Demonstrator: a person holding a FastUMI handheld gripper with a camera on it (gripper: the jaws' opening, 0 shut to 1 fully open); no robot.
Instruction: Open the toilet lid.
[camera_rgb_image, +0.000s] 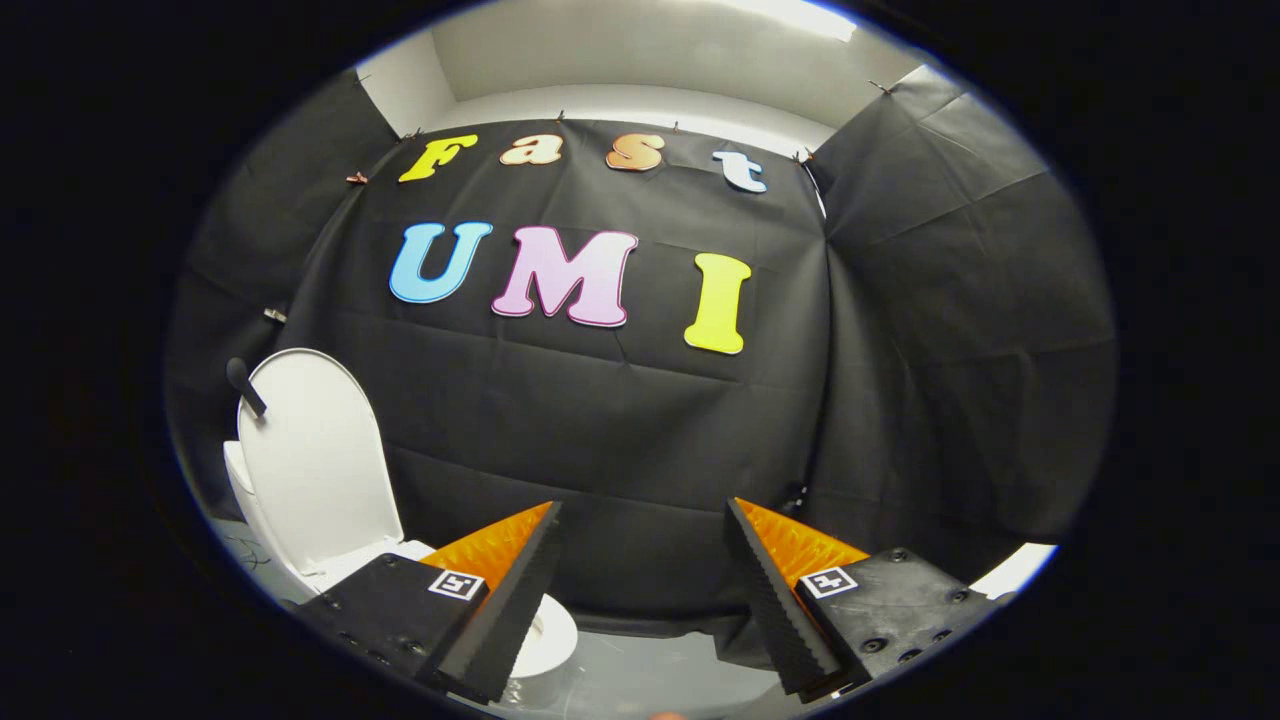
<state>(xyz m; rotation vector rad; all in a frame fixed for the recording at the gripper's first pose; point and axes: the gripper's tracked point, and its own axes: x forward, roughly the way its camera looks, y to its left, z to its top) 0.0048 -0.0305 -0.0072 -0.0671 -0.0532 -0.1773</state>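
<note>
The white oval plastic toilet lid (312, 460) already stands upright; the claw (640, 600) gapes wide, empty, needing only to retreat.

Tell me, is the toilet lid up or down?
Up. The toilet lid stands upright above the bowl; the gripper is open, holding nothing.

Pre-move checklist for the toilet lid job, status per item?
1. Lid raised: ok, the toilet lid stands upright against the black cloth wall.
2. Gripper free: ok, the gripper is open with nothing between its fingers.
3. Clear of the toilet: ok, the fingers are apart from the lid, which is off to their left.
4. Seat position: cannot tell, the left finger hides most of the bowl.
5. Lid stable upright: cannot tell from one picture.
</note>
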